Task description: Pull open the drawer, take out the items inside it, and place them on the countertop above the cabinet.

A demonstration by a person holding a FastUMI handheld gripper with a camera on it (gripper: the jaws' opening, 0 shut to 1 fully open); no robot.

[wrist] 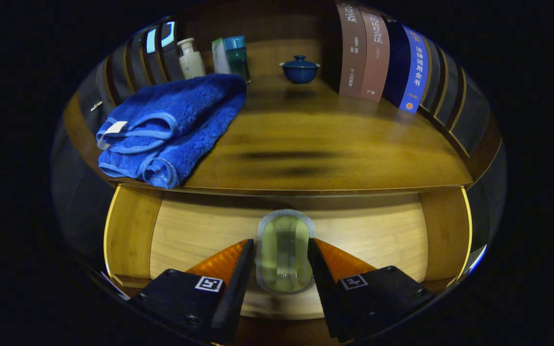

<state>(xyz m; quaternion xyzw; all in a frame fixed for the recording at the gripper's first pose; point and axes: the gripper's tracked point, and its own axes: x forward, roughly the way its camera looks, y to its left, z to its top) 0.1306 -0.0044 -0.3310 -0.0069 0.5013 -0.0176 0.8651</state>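
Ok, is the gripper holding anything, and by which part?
The gripper flanks a clear yellowish bottle in the open drawer, fingers against its two long sides near mid-body. Whether it is lifted cannot be told.

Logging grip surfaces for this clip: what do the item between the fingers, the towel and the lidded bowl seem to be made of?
Item flanked by the gripper: translucent yellow-green, glossy, probably plastic or glass.
Towel: blue plush fabric, fuzzy pile.
Lidded bowl: dark blue, smooth glaze, likely ceramic.

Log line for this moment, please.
drawer: open | gripper: fingers around green bottle in drawer, contact unclear | blue towel: on countertop
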